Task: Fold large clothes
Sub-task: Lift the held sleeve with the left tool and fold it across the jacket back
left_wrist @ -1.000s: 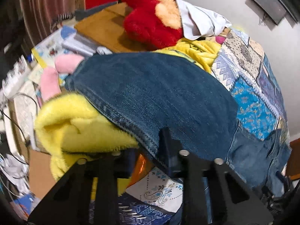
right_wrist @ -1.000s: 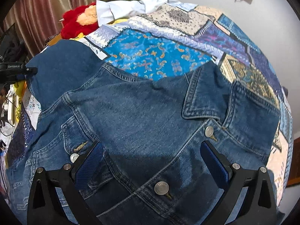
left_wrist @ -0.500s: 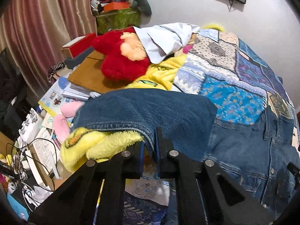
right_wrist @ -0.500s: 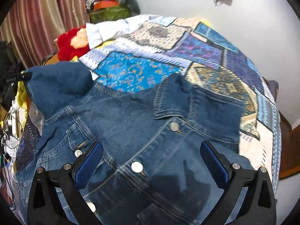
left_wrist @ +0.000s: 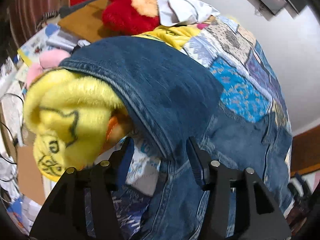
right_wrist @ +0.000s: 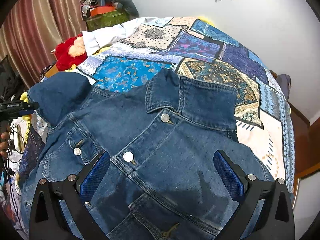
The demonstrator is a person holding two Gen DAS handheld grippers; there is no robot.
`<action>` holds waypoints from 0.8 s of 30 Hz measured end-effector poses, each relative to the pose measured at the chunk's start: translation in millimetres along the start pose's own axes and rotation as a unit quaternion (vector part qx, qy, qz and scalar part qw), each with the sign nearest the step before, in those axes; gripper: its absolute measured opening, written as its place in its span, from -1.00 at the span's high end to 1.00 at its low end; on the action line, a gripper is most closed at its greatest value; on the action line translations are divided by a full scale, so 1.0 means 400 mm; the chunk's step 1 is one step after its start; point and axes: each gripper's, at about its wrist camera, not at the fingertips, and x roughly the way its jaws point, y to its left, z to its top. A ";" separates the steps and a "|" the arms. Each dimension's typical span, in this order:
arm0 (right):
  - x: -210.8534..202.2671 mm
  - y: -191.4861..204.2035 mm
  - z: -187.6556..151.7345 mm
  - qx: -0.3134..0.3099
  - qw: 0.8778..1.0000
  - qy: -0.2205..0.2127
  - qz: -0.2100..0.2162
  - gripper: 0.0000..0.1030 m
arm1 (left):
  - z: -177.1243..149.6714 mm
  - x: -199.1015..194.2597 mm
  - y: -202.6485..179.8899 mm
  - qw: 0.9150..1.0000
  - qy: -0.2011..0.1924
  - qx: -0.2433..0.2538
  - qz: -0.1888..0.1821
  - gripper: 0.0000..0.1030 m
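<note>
Both grippers released: my left gripper (left_wrist: 160, 156) just opened, sleeve (left_wrist: 152, 84) hem loose between fingers at bed's left edge; right gripper (right_wrist: 162, 176) over denim jacket (right_wrist: 160, 140).

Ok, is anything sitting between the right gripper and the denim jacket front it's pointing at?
Nothing visible. The right gripper hangs open over the buttoned front of the denim jacket, with only bare denim between its blue pads. The red plush toy and white shirt lie far off on the patchwork bedspread.
</note>
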 end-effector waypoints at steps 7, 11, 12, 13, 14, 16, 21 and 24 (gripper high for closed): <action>0.023 -0.004 -0.010 -0.002 1.000 0.009 -0.006 -1.00 | 0.117 -0.007 -0.045 0.994 -0.064 0.044 0.079 0.53; 0.032 -0.012 -0.015 -0.005 1.000 0.013 -0.016 -1.00 | 0.133 -0.022 -0.109 0.985 -0.090 0.090 0.117 0.82; 0.031 -0.014 -0.015 -0.005 1.000 0.013 -0.018 -1.00 | 0.126 -0.029 -0.129 0.982 -0.098 0.103 0.121 0.83; 0.028 -0.017 -0.015 -0.006 1.000 0.012 -0.020 -1.00 | 0.112 -0.040 -0.152 0.979 -0.109 0.119 0.123 0.83; 0.024 -0.020 -0.015 -0.007 1.000 0.010 -0.022 -1.00 | 0.097 -0.050 -0.175 0.976 -0.120 0.136 0.122 0.84; 0.012 -0.026 -0.014 -0.007 1.000 0.007 -0.024 -1.00 | 0.047 -0.080 -0.242 0.964 -0.152 0.187 0.109 0.87; -0.023 -0.033 -0.013 -0.004 0.999 -0.005 -0.031 -1.00 | -0.095 -0.100 -0.420 0.936 -0.157 0.309 0.059 0.88; -0.051 -0.036 -0.019 0.006 1.000 -0.014 -0.026 -1.00 | -0.151 -0.023 -0.470 0.938 -0.099 0.330 0.036 0.88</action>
